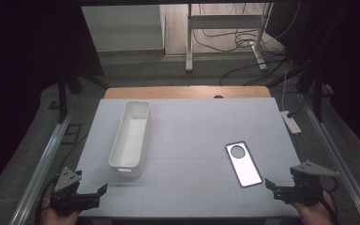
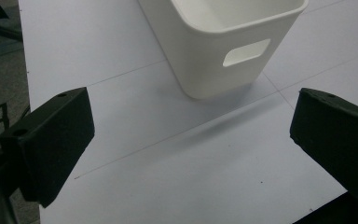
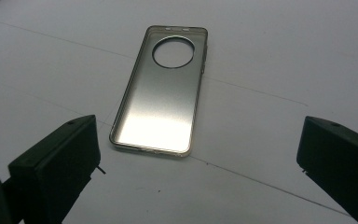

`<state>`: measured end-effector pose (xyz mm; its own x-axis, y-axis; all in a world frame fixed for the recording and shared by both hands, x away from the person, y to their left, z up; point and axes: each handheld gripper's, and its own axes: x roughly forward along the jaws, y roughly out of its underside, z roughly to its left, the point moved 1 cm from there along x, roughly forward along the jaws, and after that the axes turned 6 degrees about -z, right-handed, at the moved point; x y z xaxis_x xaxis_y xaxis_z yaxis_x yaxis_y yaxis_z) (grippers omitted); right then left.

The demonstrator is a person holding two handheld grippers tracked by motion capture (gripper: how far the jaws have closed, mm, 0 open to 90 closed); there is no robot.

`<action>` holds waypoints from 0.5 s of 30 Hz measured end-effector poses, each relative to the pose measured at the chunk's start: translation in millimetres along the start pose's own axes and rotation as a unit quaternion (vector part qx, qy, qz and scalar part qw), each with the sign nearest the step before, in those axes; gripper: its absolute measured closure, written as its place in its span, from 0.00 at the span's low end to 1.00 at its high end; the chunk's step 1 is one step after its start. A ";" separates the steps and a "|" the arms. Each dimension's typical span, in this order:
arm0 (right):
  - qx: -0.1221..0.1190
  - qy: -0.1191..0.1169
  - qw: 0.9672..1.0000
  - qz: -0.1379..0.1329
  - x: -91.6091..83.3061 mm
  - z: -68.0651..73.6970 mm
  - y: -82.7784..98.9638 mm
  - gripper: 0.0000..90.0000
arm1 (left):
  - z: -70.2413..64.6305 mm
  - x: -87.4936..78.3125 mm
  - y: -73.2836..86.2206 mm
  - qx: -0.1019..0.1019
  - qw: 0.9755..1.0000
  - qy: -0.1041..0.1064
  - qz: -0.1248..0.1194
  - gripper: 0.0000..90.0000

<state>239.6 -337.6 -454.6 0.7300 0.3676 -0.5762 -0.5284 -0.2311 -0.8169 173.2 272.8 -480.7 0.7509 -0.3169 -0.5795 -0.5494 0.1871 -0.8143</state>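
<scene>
Nothing has been picked up yet. The phone case (image 1: 243, 164) lies flat on the white worktop (image 1: 192, 140), open side up, with its round camera hole at the far end. It sits on the right half, well apart from the white bin (image 1: 131, 138) on the left half. The bin stands upright and looks empty, with a handle slot (image 2: 246, 52) in its near end wall.

The right gripper (image 1: 281, 190) rests at the near right corner of the worktop, just beside the near end of the case but not touching it. Its 2 fingers (image 3: 56, 163) stand wide apart with only bare worktop between them, and the case (image 3: 161, 93) lies straight ahead of them.

The left gripper (image 1: 91, 194) sits at the near left corner, near the bin's end. Its fingers (image 2: 51, 140) are also spread wide and hold nothing, and the bin (image 2: 223, 42) is ahead of them, untouched.

As I read it, the work in hand is getting the case into the bin, and it stands at the very start. Every step is left: closing on the case, which lies thin and flat and may be awkward to catch by its edges, lifting it, carrying it across to the left, and letting it go inside the bin.
</scene>
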 end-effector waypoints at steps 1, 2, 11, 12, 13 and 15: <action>0.000 0.000 1.000 0.000 0.0 0.0 0.0 0.00 | 0.0 0.0 0.0 0.000 1.000 0.000 0.000 0.01; -0.001 0.001 1.000 -0.001 0.2 0.3 0.0 0.00 | 0.2 -0.3 0.2 -0.002 1.000 0.002 -0.001 0.01; -0.007 0.001 1.000 0.005 1.7 1.7 -0.4 0.00 | 1.2 -1.0 0.6 -0.005 1.000 0.004 -0.004 0.01; -0.007 0.002 1.000 0.005 1.8 1.7 -0.4 0.00 | 1.1 -1.1 0.6 -0.004 1.000 0.004 -0.004 0.01; -0.008 0.002 1.000 0.006 2.0 1.8 -0.5 0.00 | 1.1 -1.2 0.7 -0.004 1.000 0.004 -0.004 0.01; -0.009 0.001 1.000 0.007 2.4 2.3 -0.8 0.00 | 1.1 -1.3 0.9 -0.004 1.000 0.005 -0.004 0.01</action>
<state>240.8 -334.5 -455.3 0.7234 0.3614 -0.5883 -0.5316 -0.2522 -0.8086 172.2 274.5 -480.7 0.7517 -0.3287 -0.5717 -0.5456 0.1772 -0.8191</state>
